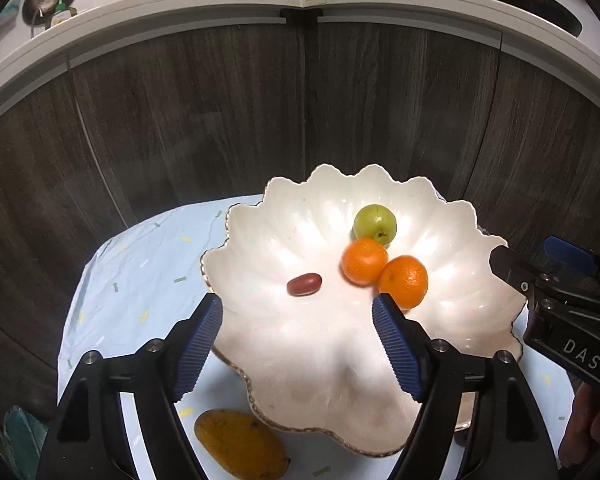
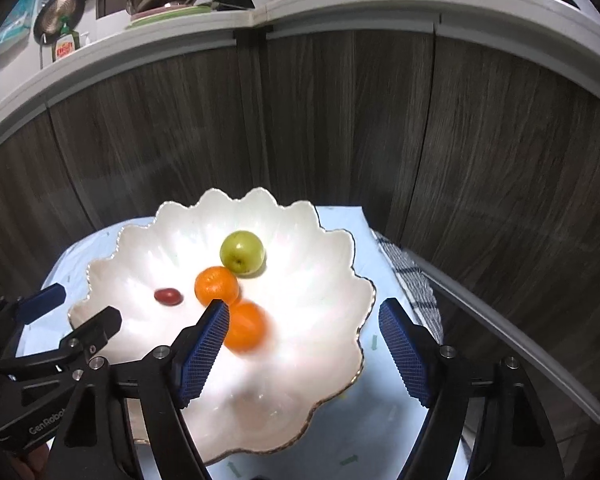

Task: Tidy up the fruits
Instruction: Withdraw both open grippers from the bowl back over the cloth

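Both grippers, left gripper [image 1: 298,314] and right gripper [image 2: 304,320], gape empty over the shell bowl [image 1: 452,216]; next grab the mango [image 1: 240,446] beside the bowl gently across its middle.

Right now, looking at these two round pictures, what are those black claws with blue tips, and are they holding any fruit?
They are hand-held grabbing tools, one per hand, each carrying a wide-angle camera looking along its fingers. One picture is from the left gripper, the other from the right gripper. Both are open and hold nothing. The scalloped white bowl holds a green fruit, two oranges and a small red fruit. A mango lies outside on the pale blue cloth.
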